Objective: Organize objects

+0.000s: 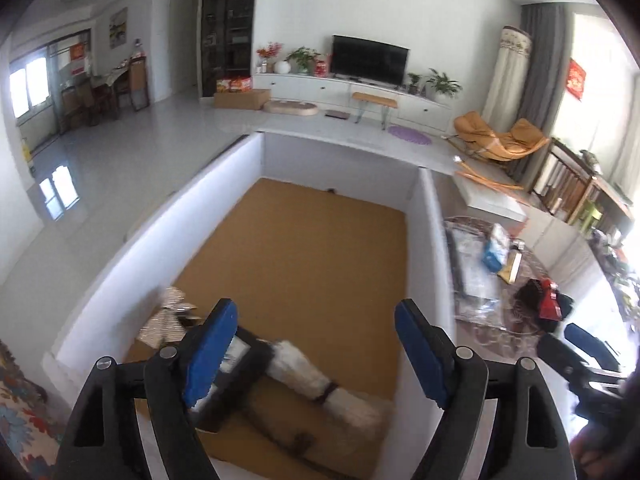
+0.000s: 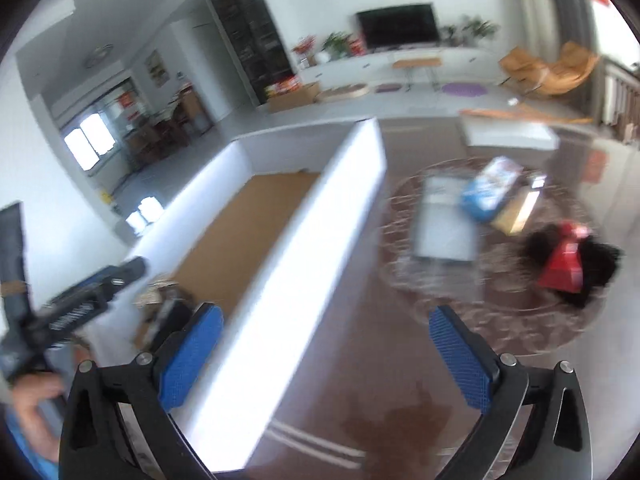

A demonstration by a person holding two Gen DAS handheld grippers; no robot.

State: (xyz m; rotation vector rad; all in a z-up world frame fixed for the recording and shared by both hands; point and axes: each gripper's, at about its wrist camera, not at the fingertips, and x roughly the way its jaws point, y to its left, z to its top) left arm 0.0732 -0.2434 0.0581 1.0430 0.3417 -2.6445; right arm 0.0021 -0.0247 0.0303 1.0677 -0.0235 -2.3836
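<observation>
A large white-walled box [image 1: 224, 204] with a brown cardboard floor fills the left wrist view. Inside near its front lie a white furry item with dark bands [image 1: 320, 376], a black flat item [image 1: 240, 364] and a shiny silver packet [image 1: 168, 316]. My left gripper [image 1: 316, 352] is open and empty above these items. My right gripper [image 2: 326, 356] is open and empty over the box's right wall [image 2: 304, 264] and the brown table. On the table to the right lie a blue packet [image 2: 488, 188], a red and black item [image 2: 564, 268] and a white flat pack [image 2: 448, 220].
A round patterned mat [image 2: 500, 312] lies under the loose items on the brown table. A white block [image 2: 508, 132] stands at the table's far side. Behind are a TV [image 1: 370, 60], a white cabinet and an orange rocking chair [image 1: 500, 140].
</observation>
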